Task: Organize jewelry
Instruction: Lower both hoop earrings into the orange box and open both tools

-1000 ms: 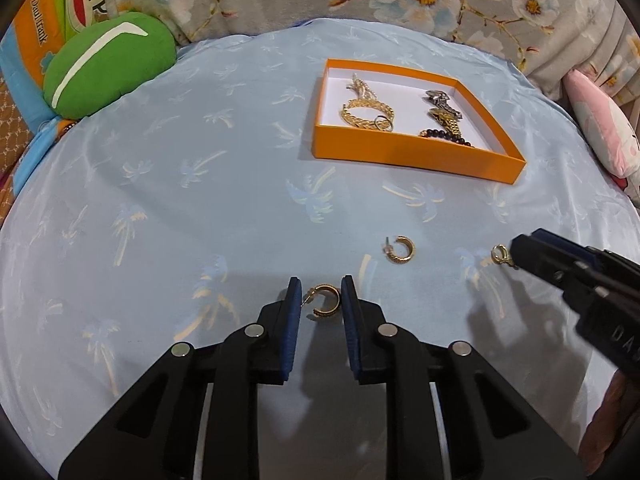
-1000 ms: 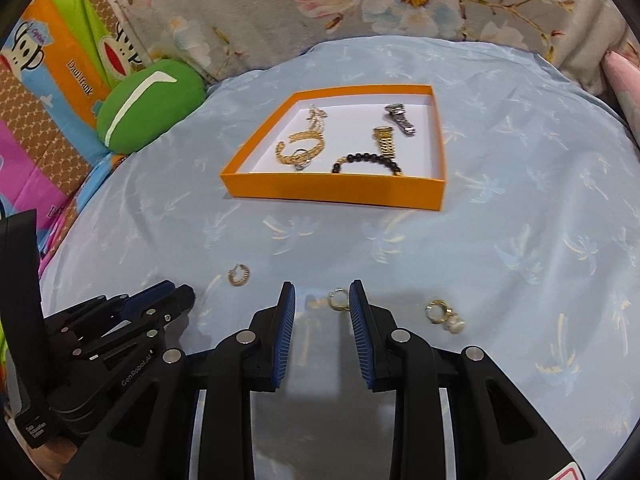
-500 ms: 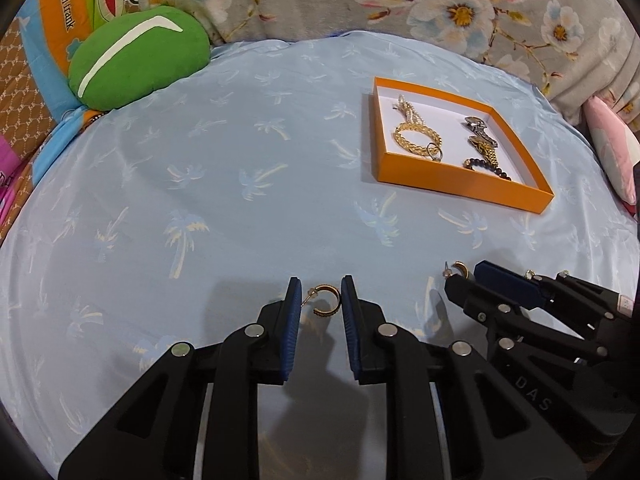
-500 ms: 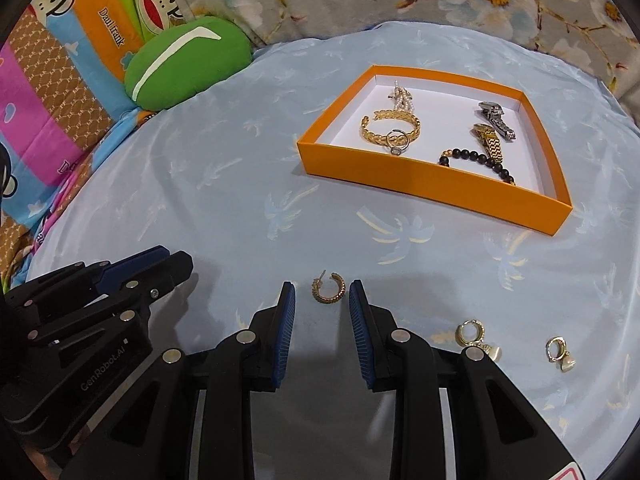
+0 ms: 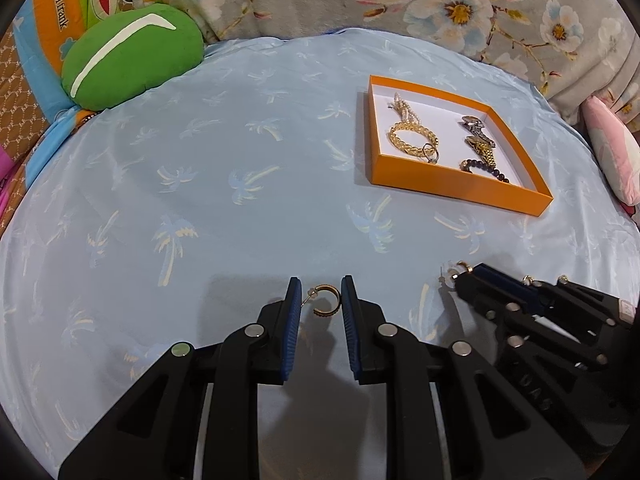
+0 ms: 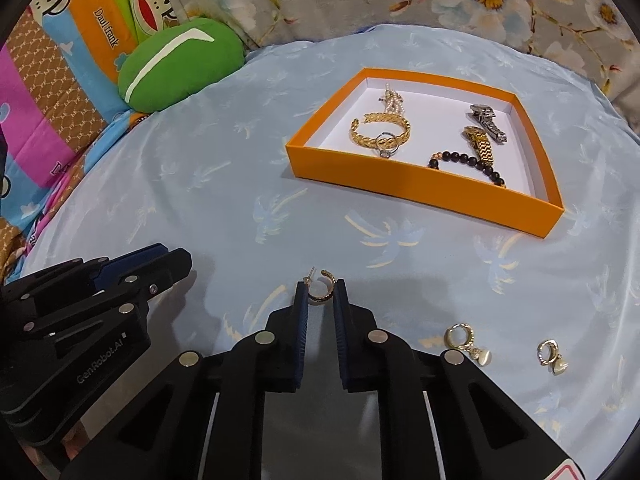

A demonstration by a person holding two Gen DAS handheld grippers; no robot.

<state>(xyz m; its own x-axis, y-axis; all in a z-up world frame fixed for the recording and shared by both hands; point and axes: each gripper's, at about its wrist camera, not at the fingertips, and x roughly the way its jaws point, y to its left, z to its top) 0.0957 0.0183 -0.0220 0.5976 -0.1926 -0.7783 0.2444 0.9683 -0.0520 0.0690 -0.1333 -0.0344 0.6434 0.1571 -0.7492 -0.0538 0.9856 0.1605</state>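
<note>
Both grippers low, short of the orange box (image 6: pixel 420 184). Left gripper (image 5: pixel 321 300) pinches a gold hoop (image 5: pixel 326 300); right gripper (image 6: pixel 320 292) apparently grips its twin (image 6: pixel 321 290).

my left gripper (image 5: pixel 321 302) low with fingers clamping a hoop, my right gripper (image 6: pixel 321 294) beside it, likewise gripping one
</note>
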